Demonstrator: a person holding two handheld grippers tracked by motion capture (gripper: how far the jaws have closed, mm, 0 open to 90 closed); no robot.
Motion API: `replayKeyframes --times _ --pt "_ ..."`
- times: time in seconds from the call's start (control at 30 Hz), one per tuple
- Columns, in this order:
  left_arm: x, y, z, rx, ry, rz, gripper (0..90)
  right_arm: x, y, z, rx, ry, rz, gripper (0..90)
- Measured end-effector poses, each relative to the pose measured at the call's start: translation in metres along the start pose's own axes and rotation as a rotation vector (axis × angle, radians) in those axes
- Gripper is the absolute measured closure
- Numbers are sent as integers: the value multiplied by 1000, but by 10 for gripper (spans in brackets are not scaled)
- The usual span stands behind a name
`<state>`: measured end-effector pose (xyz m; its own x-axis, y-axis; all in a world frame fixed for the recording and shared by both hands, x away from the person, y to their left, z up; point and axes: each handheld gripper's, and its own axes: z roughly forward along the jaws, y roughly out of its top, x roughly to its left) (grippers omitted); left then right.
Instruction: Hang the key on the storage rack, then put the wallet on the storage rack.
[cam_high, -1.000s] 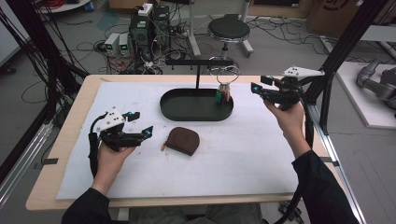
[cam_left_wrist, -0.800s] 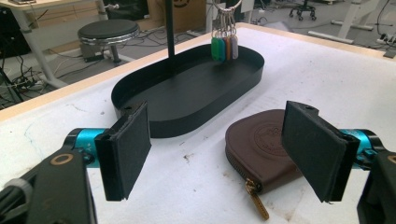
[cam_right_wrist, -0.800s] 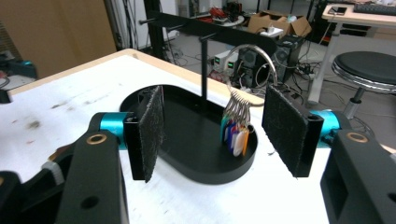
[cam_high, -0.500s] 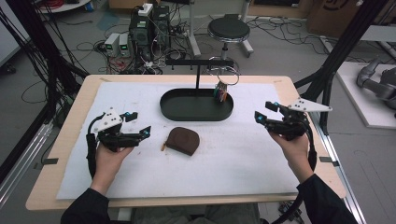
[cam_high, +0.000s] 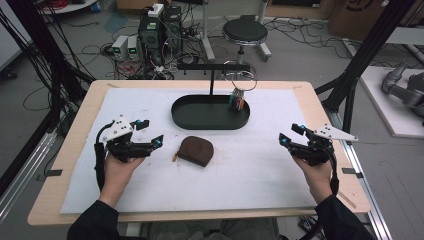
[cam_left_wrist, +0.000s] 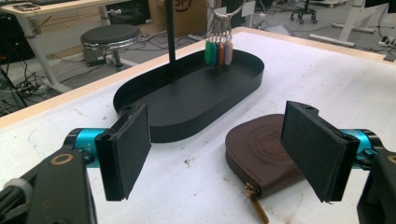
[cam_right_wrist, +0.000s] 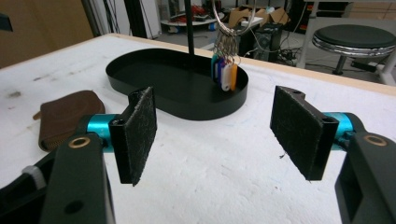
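Observation:
A brown zip pouch lies on the white mat just in front of a black oval tray. A post rises from the tray, and a key ring with coloured tags hangs from its crossbar over the tray's right end. My left gripper hovers left of the pouch, open and empty; in the left gripper view the pouch lies beyond the right pad. My right gripper is low over the mat's right side. Its jaws have just been opening and nothing is between them. They face the tray and tags.
The mat covers a wooden table. Black frame posts stand at the left and right edges. A round stool, cables and electronics boxes sit on the floor beyond the far edge.
My right gripper has come down and back toward the person, from beside the hanging keys to the mat's right side. The left gripper has stayed where it was.

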<state>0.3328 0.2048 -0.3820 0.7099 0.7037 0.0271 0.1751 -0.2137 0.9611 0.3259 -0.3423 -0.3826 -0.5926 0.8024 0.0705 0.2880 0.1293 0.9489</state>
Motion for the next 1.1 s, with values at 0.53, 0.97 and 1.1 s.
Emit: replayKeyframes --times 0.53,0.97,1.1 --pt "-10 1 14 9 -53 -8 247 -13 -8 -2 28 -64 -11 312" --pt "-14 -13 38 106 -85 -157 313 -8 -9 3 58 -61 -62 315" --pt "-14 -21 53 180 -97 -188 366 -5 -8 4 59 -59 -78 324"
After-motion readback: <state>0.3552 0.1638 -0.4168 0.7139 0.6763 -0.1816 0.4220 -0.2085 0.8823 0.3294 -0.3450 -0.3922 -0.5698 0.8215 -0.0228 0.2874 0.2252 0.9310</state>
